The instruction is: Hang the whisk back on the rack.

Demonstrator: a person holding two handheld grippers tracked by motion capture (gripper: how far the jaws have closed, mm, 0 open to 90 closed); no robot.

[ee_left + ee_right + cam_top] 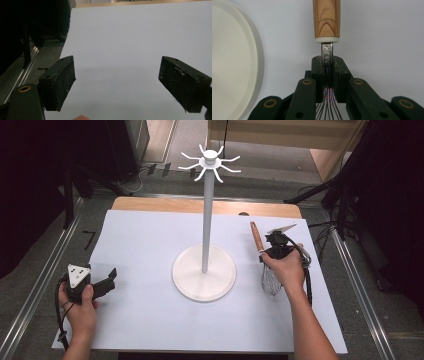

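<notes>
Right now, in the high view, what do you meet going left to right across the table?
Left gripper → white stand → whisk, gripped by the right gripper.

The high view looks forward and down from above the person's side, taking in the whole desk point(150, 320). The left gripper view sits low and close, facing along the bare sheet toward the desk's far wooden edge. The right gripper view looks steeply down, very near the whisk point(326, 20). It shares the whisk and the stand's base point(232, 62) with the high view.
</notes>
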